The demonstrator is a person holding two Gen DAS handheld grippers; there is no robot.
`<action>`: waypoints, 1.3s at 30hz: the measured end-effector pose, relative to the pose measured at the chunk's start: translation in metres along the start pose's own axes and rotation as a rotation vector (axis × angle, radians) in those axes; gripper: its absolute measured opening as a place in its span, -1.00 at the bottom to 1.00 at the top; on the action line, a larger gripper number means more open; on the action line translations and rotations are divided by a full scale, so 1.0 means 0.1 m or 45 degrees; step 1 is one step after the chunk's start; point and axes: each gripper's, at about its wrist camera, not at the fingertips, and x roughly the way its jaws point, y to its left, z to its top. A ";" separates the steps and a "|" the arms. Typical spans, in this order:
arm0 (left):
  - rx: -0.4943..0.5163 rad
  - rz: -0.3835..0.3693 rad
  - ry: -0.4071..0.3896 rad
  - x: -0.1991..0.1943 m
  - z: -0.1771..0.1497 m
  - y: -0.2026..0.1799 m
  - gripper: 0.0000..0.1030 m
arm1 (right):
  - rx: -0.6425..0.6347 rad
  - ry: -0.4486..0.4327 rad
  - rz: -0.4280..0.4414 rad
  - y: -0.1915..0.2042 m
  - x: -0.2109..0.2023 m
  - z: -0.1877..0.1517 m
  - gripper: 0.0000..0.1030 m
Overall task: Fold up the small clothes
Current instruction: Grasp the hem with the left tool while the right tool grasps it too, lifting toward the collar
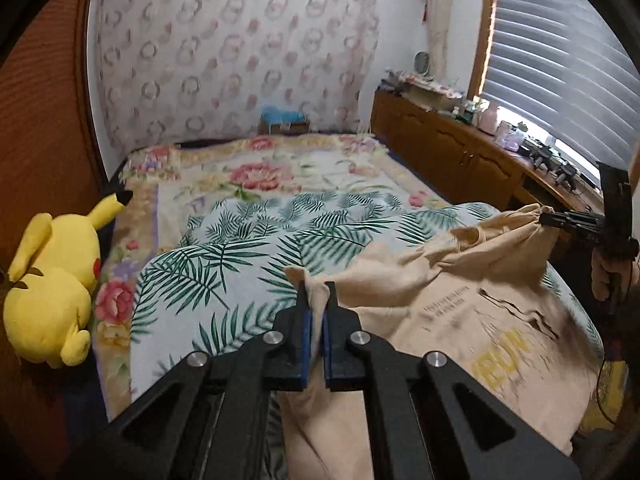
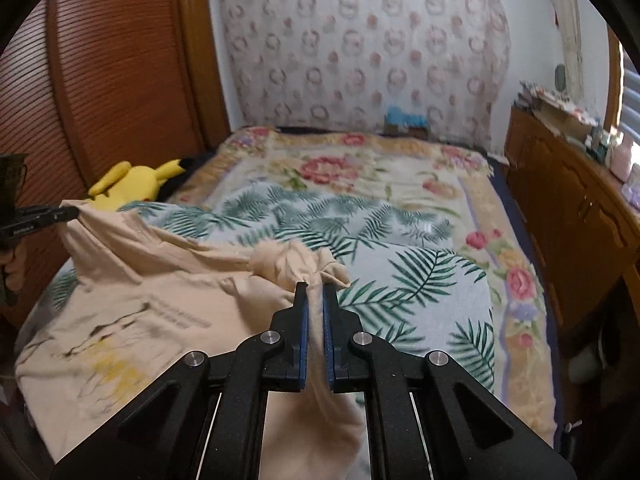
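Observation:
A beige T-shirt [image 1: 472, 320] with a dark and yellow print lies on the palm-leaf blanket [image 1: 240, 252] on the bed. My left gripper [image 1: 317, 292] is shut on one bunched corner of the shirt and lifts it. My right gripper [image 2: 315, 292] is shut on another bunched corner of the T-shirt [image 2: 152, 304]. Each gripper shows in the other's view, the right one [image 1: 548, 218] at the far right and the left one [image 2: 70, 213] at the far left, both pinching cloth. The shirt hangs stretched between them.
A yellow Pikachu plush [image 1: 52, 280] lies at the bed's left edge by a wooden wardrobe [image 2: 120, 80]. A floral blanket [image 2: 360, 168] covers the far bed. A wooden cabinet [image 1: 460, 152] with clutter stands on the right under a window blind [image 1: 560, 60].

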 end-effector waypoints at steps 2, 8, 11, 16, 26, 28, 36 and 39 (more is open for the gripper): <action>0.014 -0.003 -0.031 -0.16 -0.11 -0.07 -0.98 | -0.009 -0.034 0.001 0.09 -0.18 -0.09 -0.93; 0.037 0.004 -0.073 -0.49 -0.46 -0.21 -0.98 | -0.009 -0.099 0.009 0.27 -0.59 -0.39 -0.93; 0.029 0.007 -0.089 -0.65 -0.62 -0.25 -0.98 | -0.007 -0.108 0.007 0.33 -0.76 -0.55 -0.93; -0.032 -0.010 -0.115 -0.96 -0.99 -0.28 -0.97 | 0.004 -0.140 -0.006 0.37 -1.13 -0.79 -0.93; -0.102 0.034 -0.090 -1.34 -1.59 -0.30 -0.97 | 0.001 -0.108 0.022 0.45 -1.50 -1.33 -0.93; -0.089 0.050 -0.078 -1.41 -1.64 -0.32 -0.97 | 0.015 -0.079 0.016 0.44 -1.54 -1.42 -0.93; -0.052 0.117 0.004 -1.40 -1.81 -0.32 -0.85 | 0.017 0.001 0.009 0.45 -1.76 -1.68 -0.92; -0.050 0.140 0.024 -1.34 -1.81 -0.29 -0.61 | 0.013 0.057 -0.004 0.44 -1.69 -1.77 -0.90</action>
